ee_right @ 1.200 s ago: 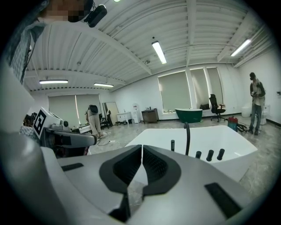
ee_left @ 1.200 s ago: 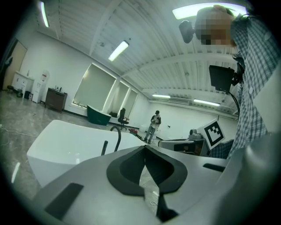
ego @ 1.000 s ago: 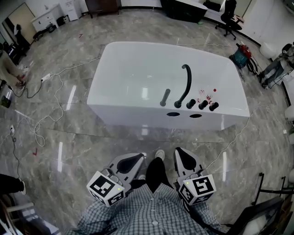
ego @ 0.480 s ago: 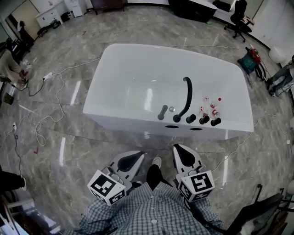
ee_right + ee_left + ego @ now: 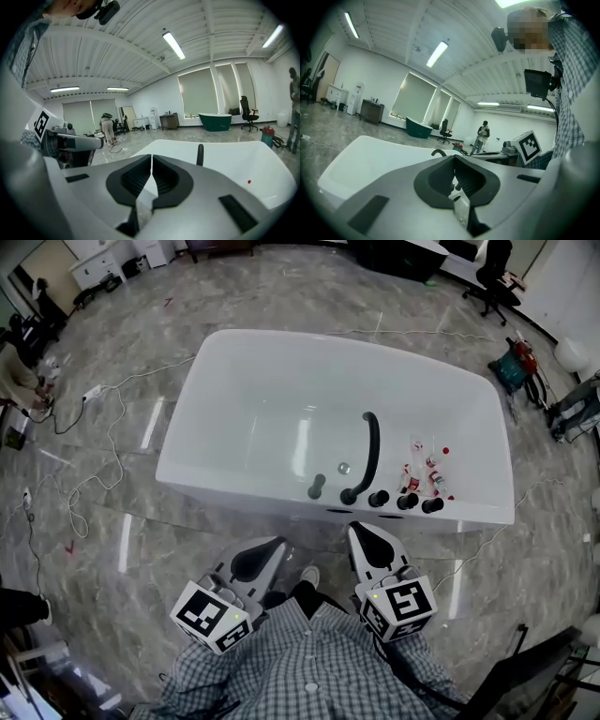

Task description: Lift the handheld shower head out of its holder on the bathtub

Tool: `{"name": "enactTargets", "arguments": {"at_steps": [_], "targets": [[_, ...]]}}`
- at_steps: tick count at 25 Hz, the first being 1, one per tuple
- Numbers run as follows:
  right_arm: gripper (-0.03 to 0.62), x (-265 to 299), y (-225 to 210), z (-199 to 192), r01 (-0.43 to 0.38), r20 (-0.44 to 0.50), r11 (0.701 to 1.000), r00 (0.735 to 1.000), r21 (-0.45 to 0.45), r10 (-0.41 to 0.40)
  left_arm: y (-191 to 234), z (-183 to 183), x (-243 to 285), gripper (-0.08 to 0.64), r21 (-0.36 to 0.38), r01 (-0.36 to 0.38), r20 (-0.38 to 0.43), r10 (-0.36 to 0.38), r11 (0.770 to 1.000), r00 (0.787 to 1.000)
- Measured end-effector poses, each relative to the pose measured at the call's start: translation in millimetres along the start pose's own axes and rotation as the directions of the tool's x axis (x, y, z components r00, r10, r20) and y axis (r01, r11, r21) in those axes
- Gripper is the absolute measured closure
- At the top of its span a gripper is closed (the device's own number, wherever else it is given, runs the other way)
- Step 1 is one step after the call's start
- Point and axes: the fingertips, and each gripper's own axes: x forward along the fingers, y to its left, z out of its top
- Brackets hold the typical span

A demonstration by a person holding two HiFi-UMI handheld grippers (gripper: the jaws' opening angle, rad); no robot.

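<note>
Pressed together at the tips on the right gripper (image 5: 151,158): dark ribbed jaws with only a thin slit between them, nothing pinched. Same on the left gripper (image 5: 454,160): jaws meeting at the tips, empty, with a sliver of the tub's fittings seen through the gap lower down.

Both held low and close to the body, in front of a checked shirt (image 5: 309,681). Both pointed toward the long white oval bathtub (image 5: 234,381), short of its near rim and touching nothing.

On that near rim, left of the other fittings: the short black stick-shaped handheld shower head (image 5: 317,486), seated in its holder. Slim and matt, rounded at the top, leaning slightly.

Near it on the right, a tall black arched spout (image 5: 367,451) curving over the basin, then three round black knobs (image 5: 406,502) in a row.

Inside the tub, a small silver drain (image 5: 344,467) near the spout. Also a few little red-and-white items (image 5: 422,465) toward the right end.

All around the tub, glossy grey marble floor (image 5: 141,549).
</note>
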Motion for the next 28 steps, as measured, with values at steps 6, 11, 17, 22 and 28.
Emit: {"name": "enactTargets", "arguments": {"at_steps": [6,11,17,22,28], "targets": [[0.574,14,-26,-3,0.008,-0.011,1.000,1.000,0.013,-0.008,6,-5,20,0.554,-0.008,-0.005,-0.035,0.004,1.000,0.999],[0.574,27,-36,-5,0.020,-0.031,0.999,0.999,-0.044,-0.021,13,-5,33,0.554,-0.016,0.009,-0.058,-0.010,1.000,0.998],[0.574,49,-40,-16,0.025,-0.045,0.998,0.999,-0.052,-0.027,35,-9,38,0.554,-0.008,0.013,-0.070,-0.013,1.000,0.997],[0.574,71,-38,-36,0.036,-0.076,0.999,0.996,-0.040,-0.039,57,-18,34,0.554,-0.009,0.005,-0.084,-0.006,1.000,0.996],[0.572,97,-38,-57,0.028,-0.113,0.998,0.993,-0.054,-0.034,80,-31,35,0.554,0.005,-0.004,-0.122,0.004,1.000,0.993]]}}
